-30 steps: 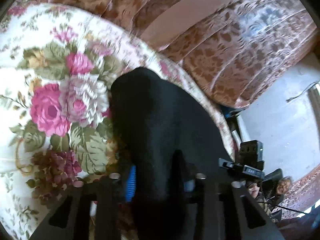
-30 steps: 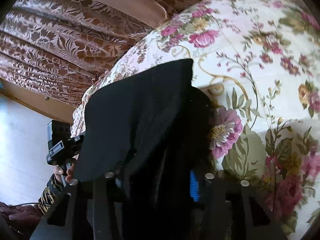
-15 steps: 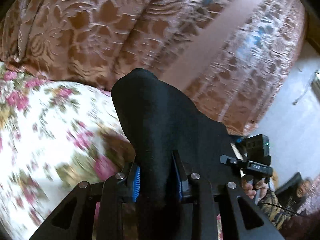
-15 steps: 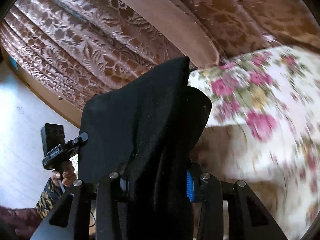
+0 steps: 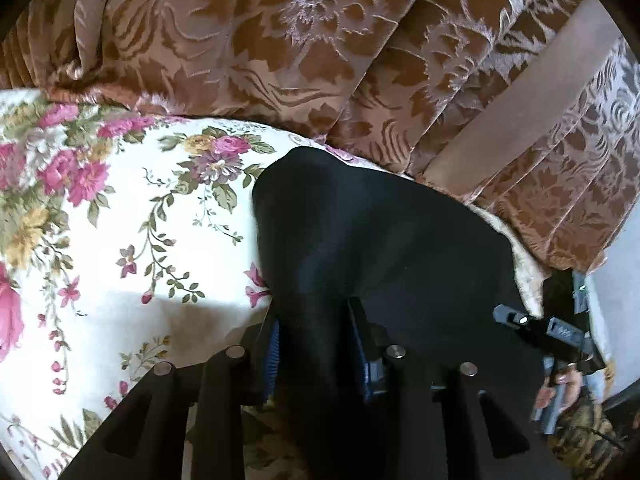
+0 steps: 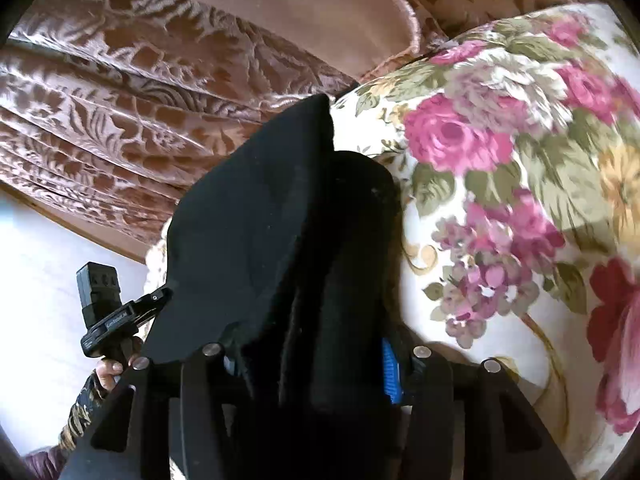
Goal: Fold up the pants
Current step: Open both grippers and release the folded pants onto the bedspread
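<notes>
The black pants (image 5: 380,248) hang in front of both cameras, held up over the floral bed sheet (image 5: 120,240). My left gripper (image 5: 316,340) is shut on a fold of the black cloth, which bulges up between its blue pads. My right gripper (image 6: 312,356) is shut on another bunch of the pants (image 6: 260,232), and the cloth hides most of its fingers. The right gripper shows at the right edge of the left wrist view (image 5: 560,336), and the left gripper at the left edge of the right wrist view (image 6: 108,316).
A brown patterned curtain (image 5: 280,40) hangs behind the bed, with a plain tan band (image 5: 520,108) across it. The curtain also shows in the right wrist view (image 6: 120,100). A pale floor (image 6: 36,280) lies beyond the bed's edge.
Both grippers have swung with the pants from the middle of the sheet toward the curtain side, then tilted back down so more floral sheet shows. Both stay shut on the cloth.
</notes>
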A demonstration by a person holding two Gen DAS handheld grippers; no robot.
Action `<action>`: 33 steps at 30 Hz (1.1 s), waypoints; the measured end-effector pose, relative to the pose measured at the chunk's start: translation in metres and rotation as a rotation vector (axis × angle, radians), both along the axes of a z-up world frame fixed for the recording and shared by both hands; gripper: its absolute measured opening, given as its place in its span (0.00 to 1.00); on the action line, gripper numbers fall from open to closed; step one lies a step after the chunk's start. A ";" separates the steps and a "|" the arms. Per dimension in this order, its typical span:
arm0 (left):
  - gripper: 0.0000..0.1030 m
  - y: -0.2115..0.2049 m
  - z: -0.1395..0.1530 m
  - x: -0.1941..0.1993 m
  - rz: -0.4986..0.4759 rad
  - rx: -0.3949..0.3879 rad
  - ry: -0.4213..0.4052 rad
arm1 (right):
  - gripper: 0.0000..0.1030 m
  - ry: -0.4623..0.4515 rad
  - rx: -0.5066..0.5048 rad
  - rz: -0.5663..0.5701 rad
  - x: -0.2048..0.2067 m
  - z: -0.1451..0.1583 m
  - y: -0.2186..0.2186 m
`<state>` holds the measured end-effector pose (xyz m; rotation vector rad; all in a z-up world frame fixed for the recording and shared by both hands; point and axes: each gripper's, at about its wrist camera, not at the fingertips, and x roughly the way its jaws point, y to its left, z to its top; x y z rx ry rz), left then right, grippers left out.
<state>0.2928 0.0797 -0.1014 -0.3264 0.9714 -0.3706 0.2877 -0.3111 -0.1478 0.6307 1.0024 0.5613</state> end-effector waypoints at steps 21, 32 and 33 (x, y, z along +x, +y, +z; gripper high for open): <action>0.47 -0.035 0.083 -0.150 0.241 0.300 -0.212 | 0.75 -0.216 -0.480 -0.240 -0.097 0.105 0.046; 0.48 -0.037 0.098 -0.239 0.293 0.309 -0.249 | 0.78 -0.284 -0.554 -0.267 -0.179 0.115 0.099; 0.51 -0.039 0.098 -0.246 0.291 0.318 -0.260 | 0.78 -0.286 -0.558 -0.275 -0.186 0.116 0.101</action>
